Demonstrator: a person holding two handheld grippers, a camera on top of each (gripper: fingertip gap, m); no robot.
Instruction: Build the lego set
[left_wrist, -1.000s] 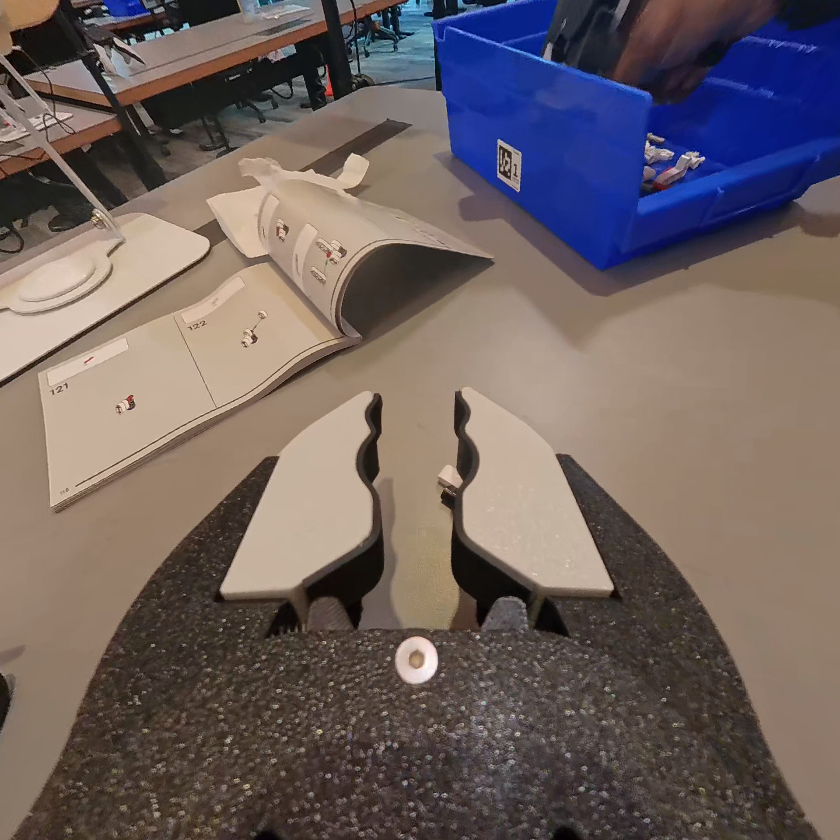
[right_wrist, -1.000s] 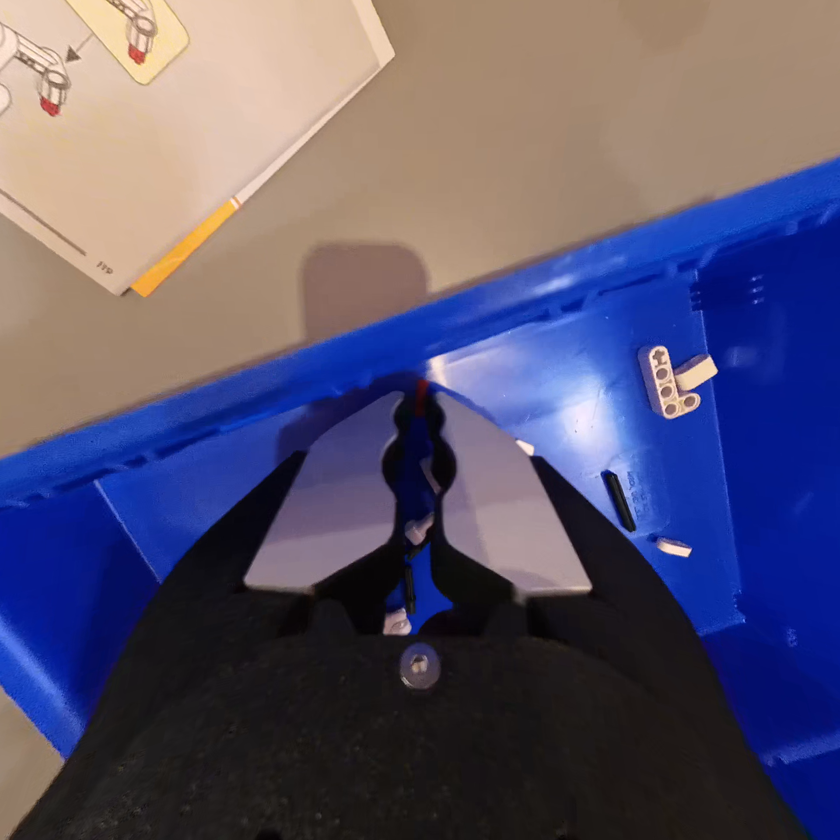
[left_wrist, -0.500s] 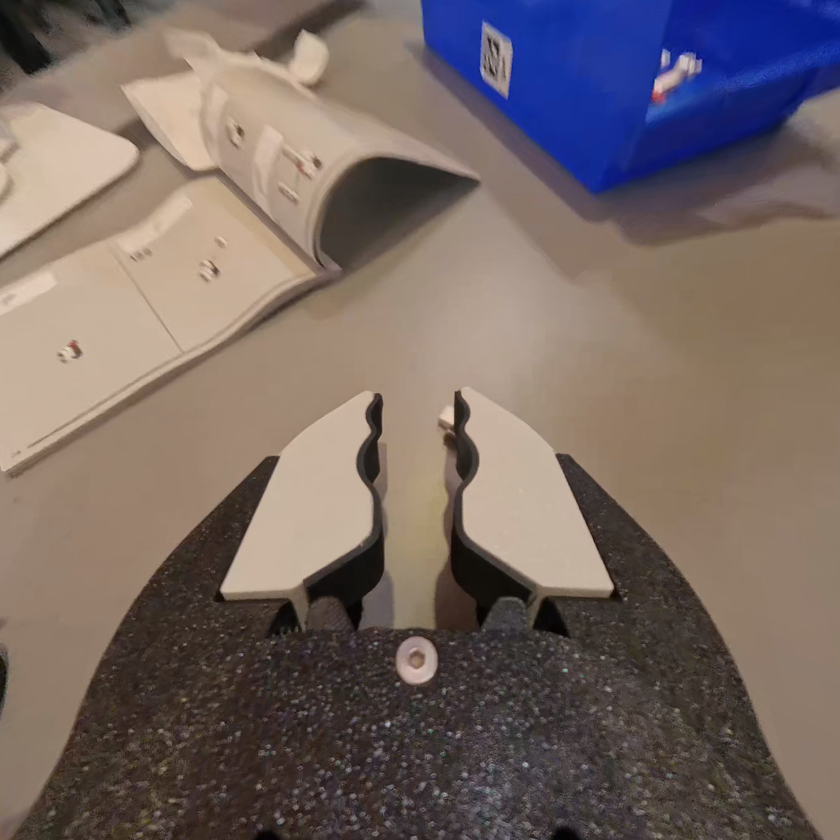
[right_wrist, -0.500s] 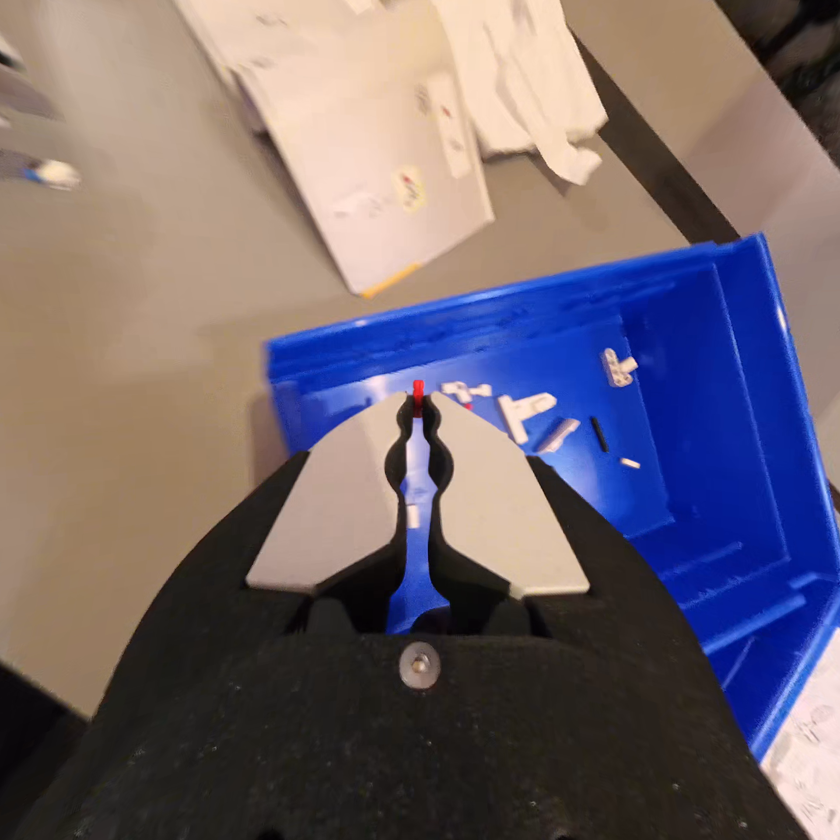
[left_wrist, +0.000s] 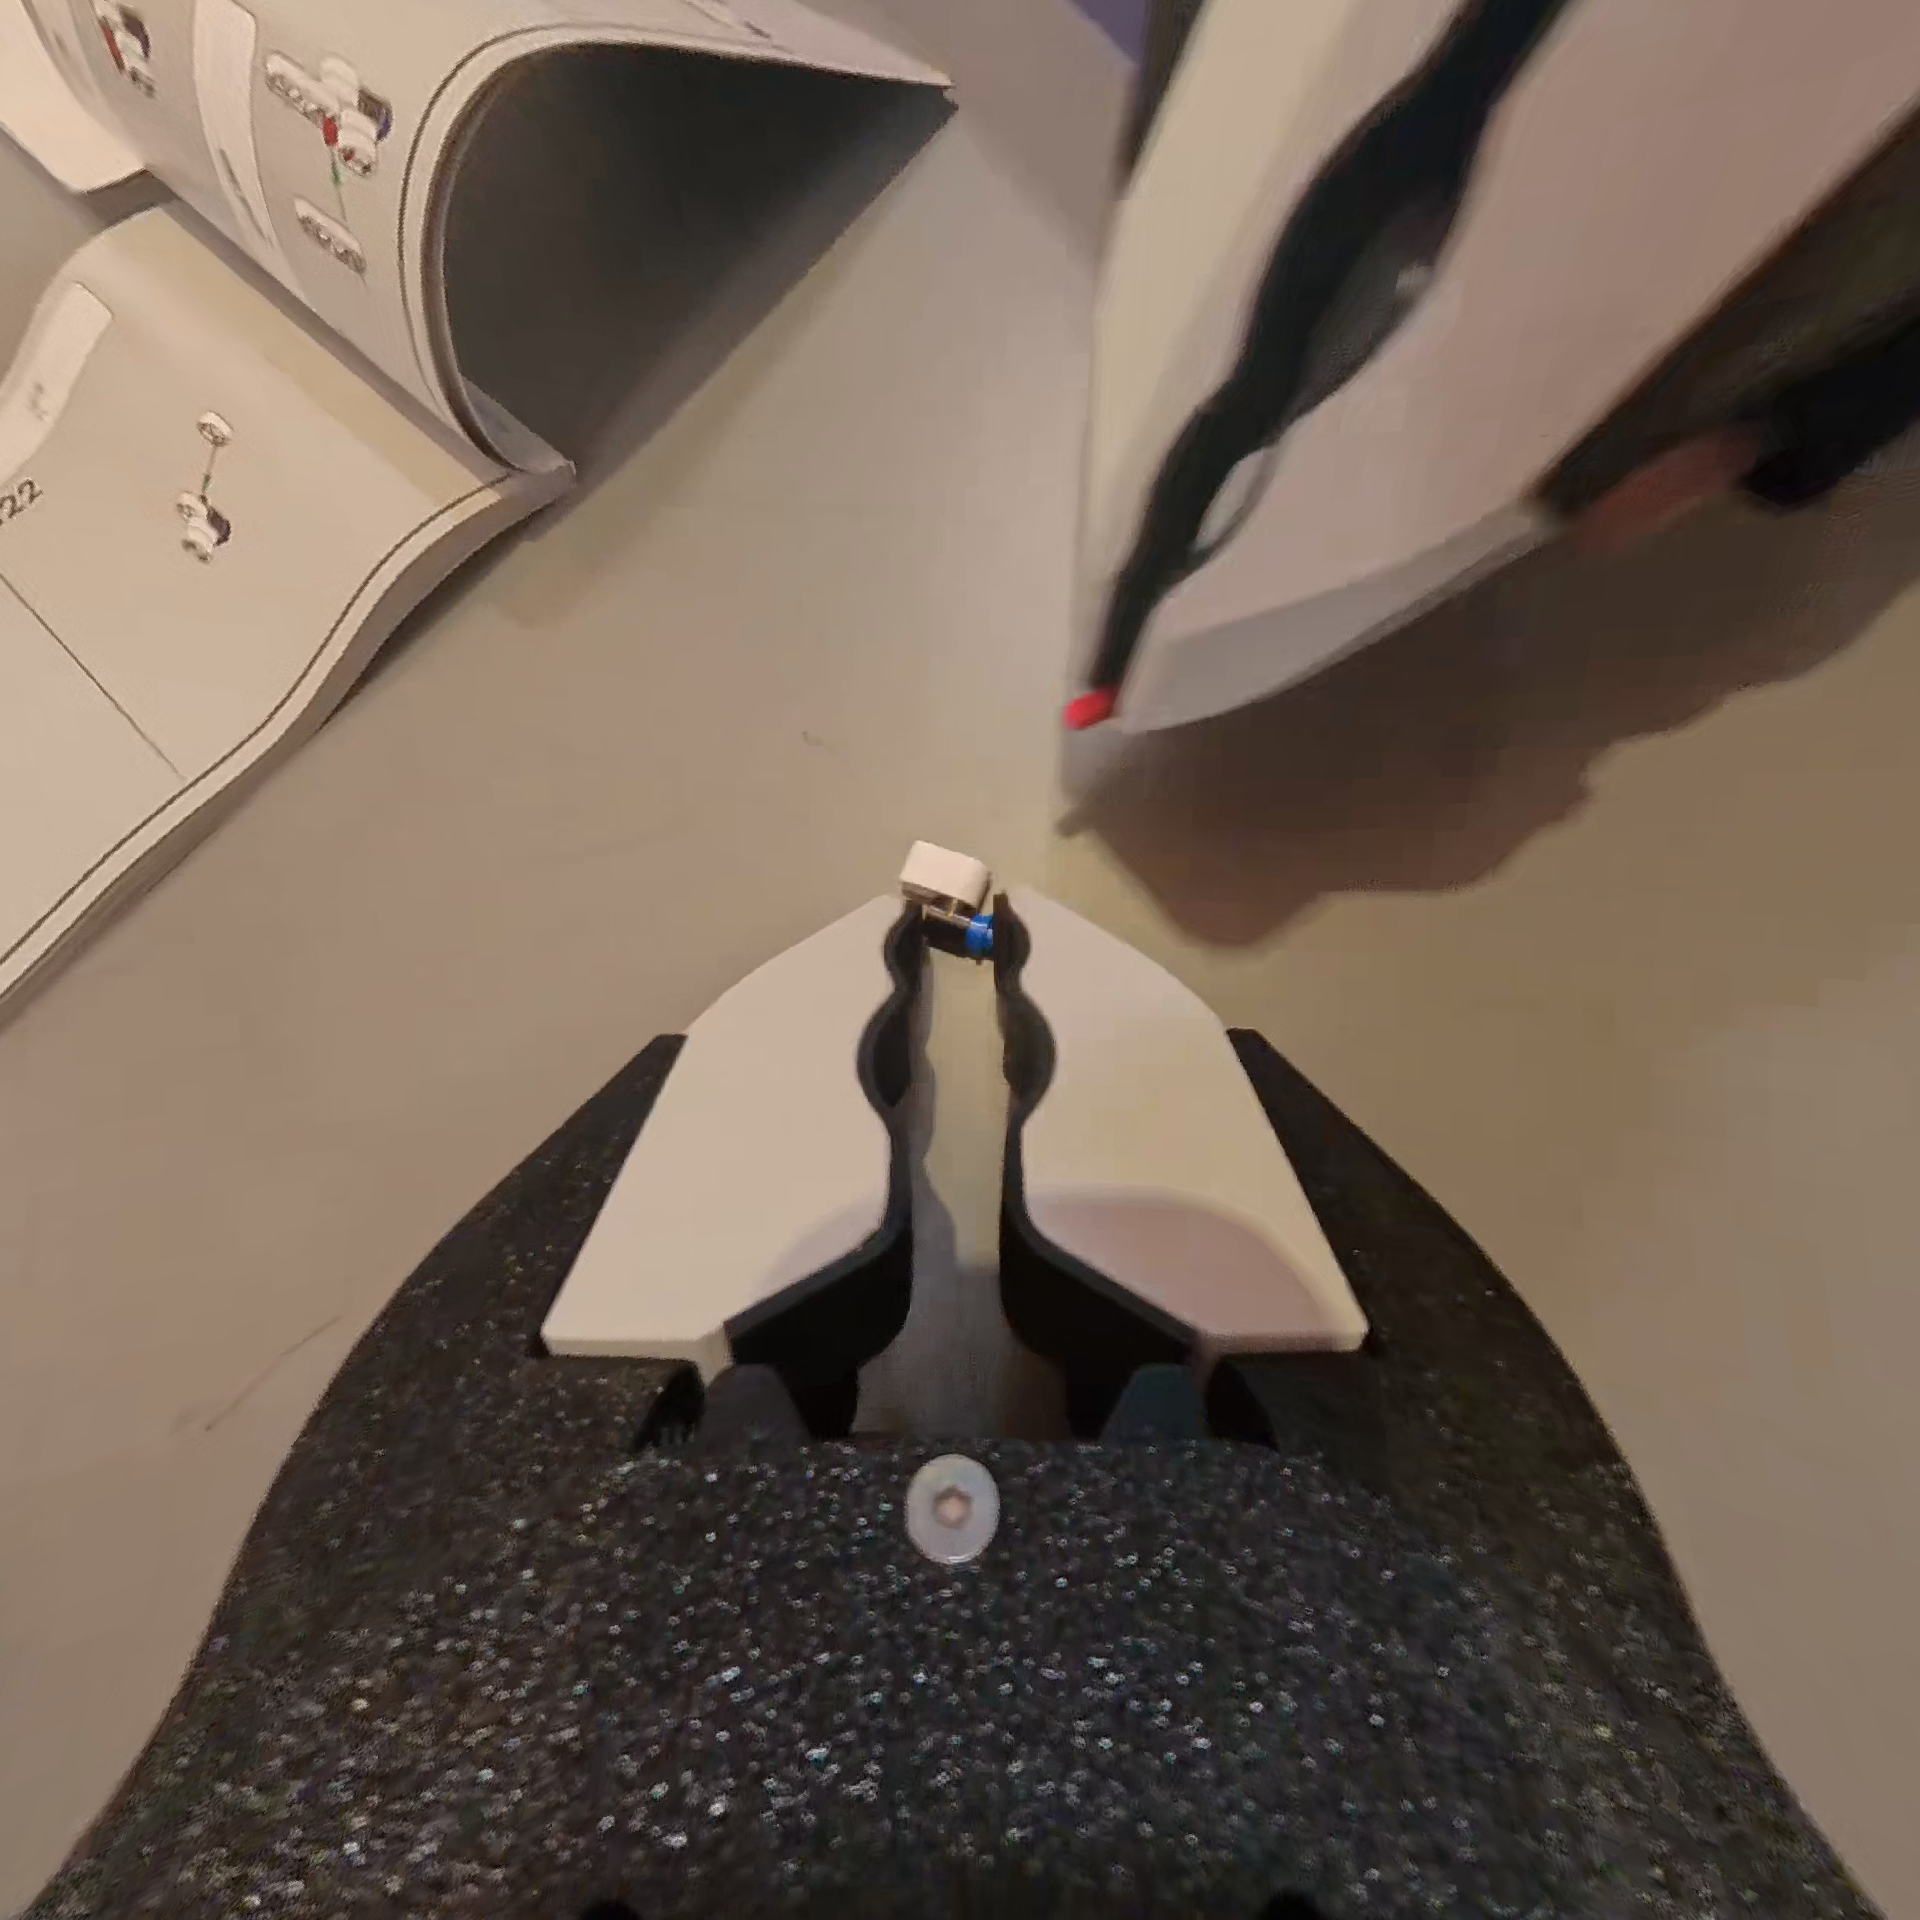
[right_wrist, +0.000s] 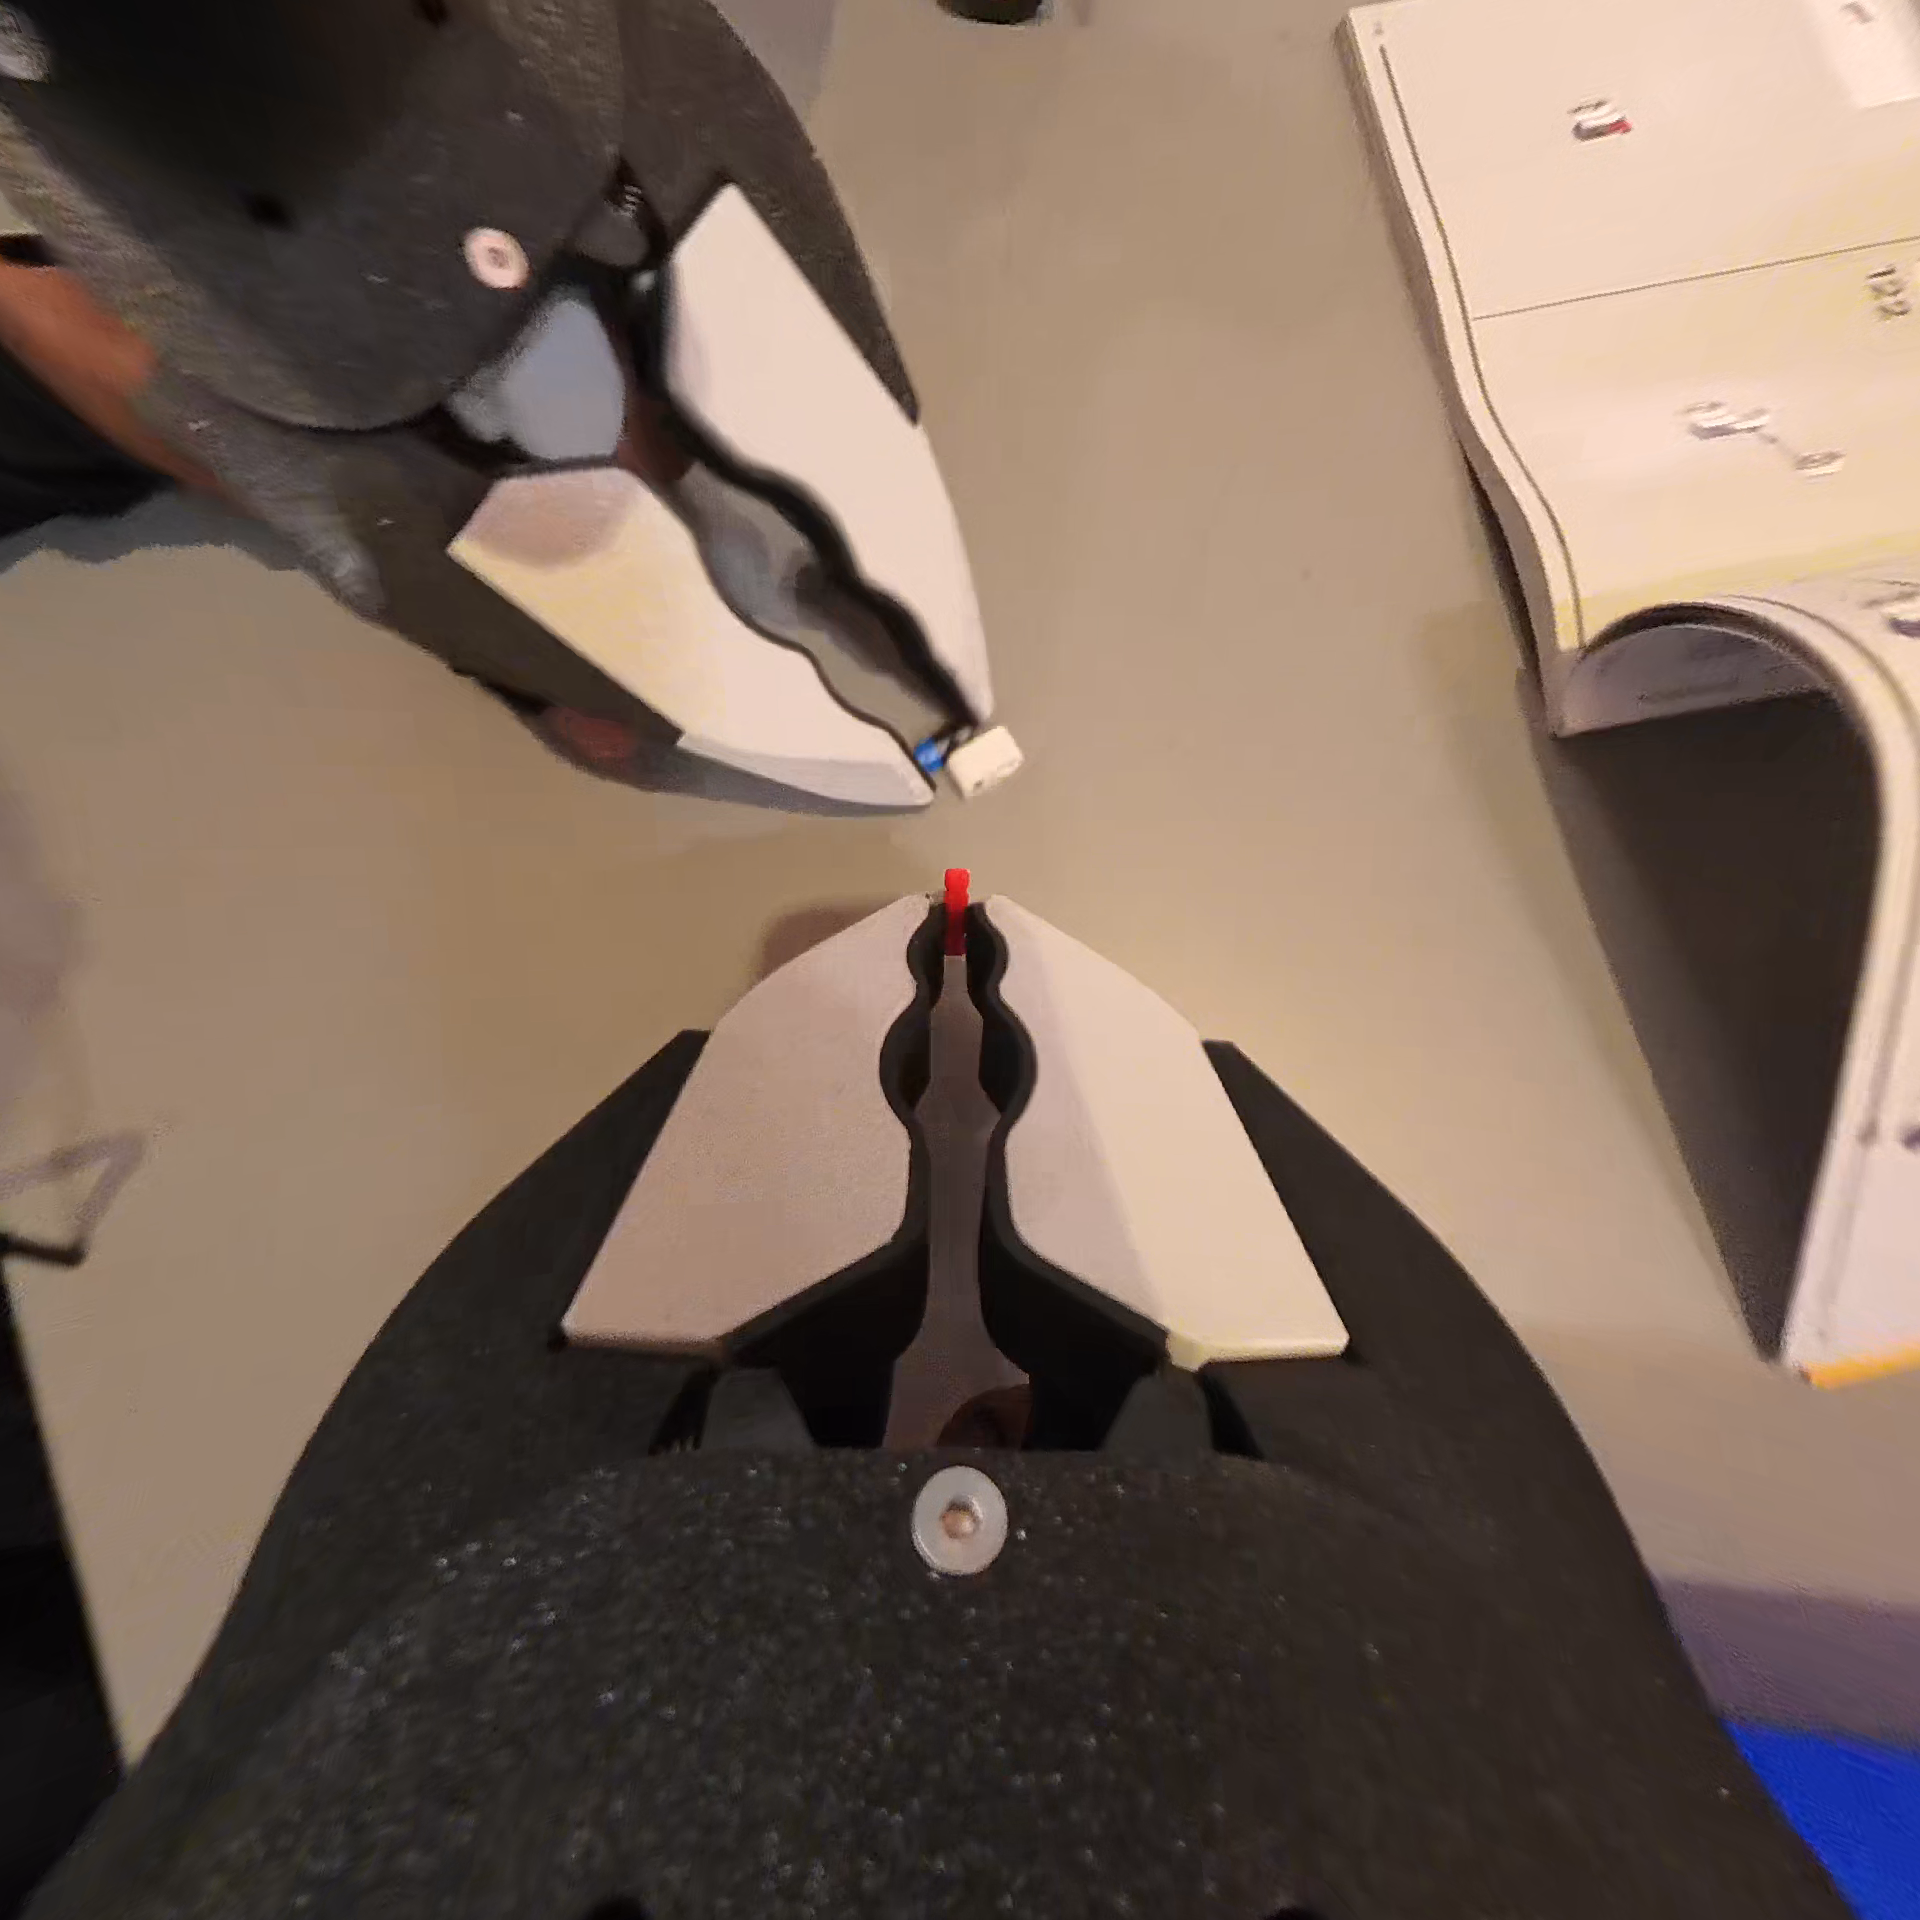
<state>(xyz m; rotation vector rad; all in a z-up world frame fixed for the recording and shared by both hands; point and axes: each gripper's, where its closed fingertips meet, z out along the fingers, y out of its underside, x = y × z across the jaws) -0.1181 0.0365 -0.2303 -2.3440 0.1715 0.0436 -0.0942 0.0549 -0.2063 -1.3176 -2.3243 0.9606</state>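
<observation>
- The left gripper (left_wrist: 951, 925) is clamped at its tips on a small piece: a white block (left_wrist: 943, 871) that sticks out past the tips, with a blue pin (left_wrist: 979, 938) on its near side.
- The blue pin sits against the right finger (left_wrist: 1117, 1122); the white block's base lies by the left fingertip.
- In the right wrist view the same gripper (right_wrist: 951, 753) comes in from the upper left, with the white block (right_wrist: 985, 758) and blue pin (right_wrist: 928, 750) at its tips.
- The right gripper (right_wrist: 954, 914) is closed on a thin red pin (right_wrist: 954, 902), both pads pressed on it; the pin's end pokes out forward of the tips.
- In the left wrist view, this gripper (left_wrist: 1101, 686) reaches down from the upper right, blurred, with the red pin (left_wrist: 1089, 709) at its tip.
- The two grippers point at each other, tips near but apart, with the red pin close to the white block.
- Both are held above a grey table (left_wrist: 727, 727).
- An open booklet (left_wrist: 312, 312) lies on the table, one leaf curled up; the right wrist view shows it (right_wrist: 1662, 364) at the right.
- A blue patch (right_wrist: 1829, 1808) shows at the right wrist view's lower right corner; I cannot tell what it is.
</observation>
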